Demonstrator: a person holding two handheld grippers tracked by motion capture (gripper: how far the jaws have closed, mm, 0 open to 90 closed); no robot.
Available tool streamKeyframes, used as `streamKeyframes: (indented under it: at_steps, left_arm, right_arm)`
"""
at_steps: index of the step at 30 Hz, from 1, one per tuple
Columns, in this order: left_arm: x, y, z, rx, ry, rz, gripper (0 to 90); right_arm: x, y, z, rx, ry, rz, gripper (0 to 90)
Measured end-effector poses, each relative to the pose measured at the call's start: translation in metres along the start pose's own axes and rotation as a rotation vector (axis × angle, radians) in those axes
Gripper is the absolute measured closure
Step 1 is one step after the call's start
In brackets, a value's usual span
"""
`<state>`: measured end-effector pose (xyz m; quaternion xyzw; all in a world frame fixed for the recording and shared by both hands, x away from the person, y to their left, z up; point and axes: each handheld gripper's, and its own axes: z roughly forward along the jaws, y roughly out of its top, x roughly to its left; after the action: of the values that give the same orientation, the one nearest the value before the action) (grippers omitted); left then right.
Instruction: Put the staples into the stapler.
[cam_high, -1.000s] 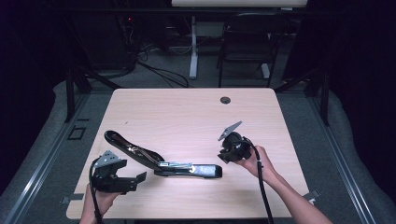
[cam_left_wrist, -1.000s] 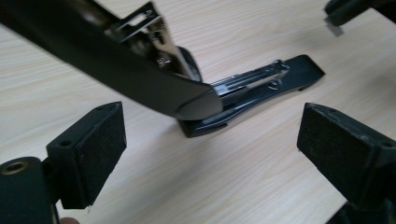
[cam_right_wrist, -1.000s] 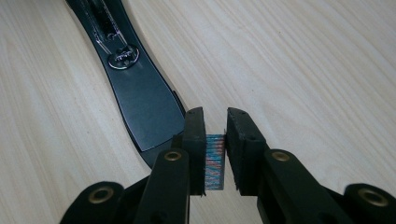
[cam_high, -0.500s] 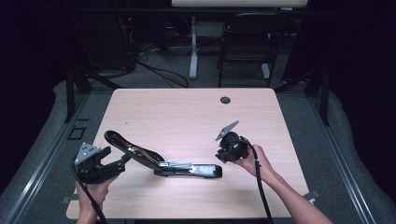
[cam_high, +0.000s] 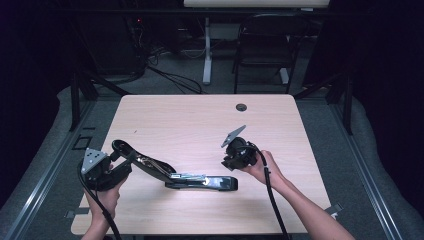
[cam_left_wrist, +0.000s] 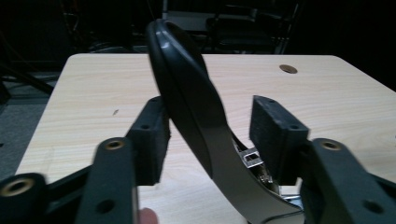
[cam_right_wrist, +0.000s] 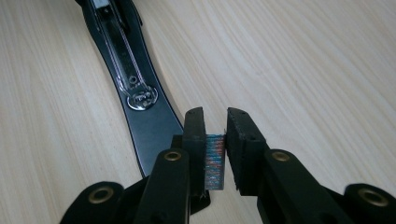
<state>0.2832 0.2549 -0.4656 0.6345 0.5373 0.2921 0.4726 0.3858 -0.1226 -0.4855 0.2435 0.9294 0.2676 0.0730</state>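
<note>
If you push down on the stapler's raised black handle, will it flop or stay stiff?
The stapler handle looks like thick hard plastic, so probably stiff. It likely swings on its hinge instead of bending. Its glossy curve could slip between the left gripper fingers, which don't yet clamp it.

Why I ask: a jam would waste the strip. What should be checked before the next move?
1. Staple strip clamped in right gripper: ok.
2. Stapler open, top arm lifted: ok.
3. Top arm between left gripper jaws, which have just been closing: ok.
4. Both left pads pressing the arm: not ok, gap at one pad.
5. Magazine free of old staples: cannot tell.
</note>
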Motion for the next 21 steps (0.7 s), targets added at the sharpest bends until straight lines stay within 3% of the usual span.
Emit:
streamKeyframes:
  at_steps: [4,21]
  left_arm:
    - [-0.001,-0.001,0.0,-0.004,0.02,-0.015,59.3]
    - [-0.004,-0.002,0.0,-0.013,0.041,-0.025,60.6]
  right_arm:
    - [0.002,0.008,0.002,-0.015,0.01,-0.016,78.5]
    - [0.009,0.031,0.01,-0.058,0.058,-0.063,78.5]
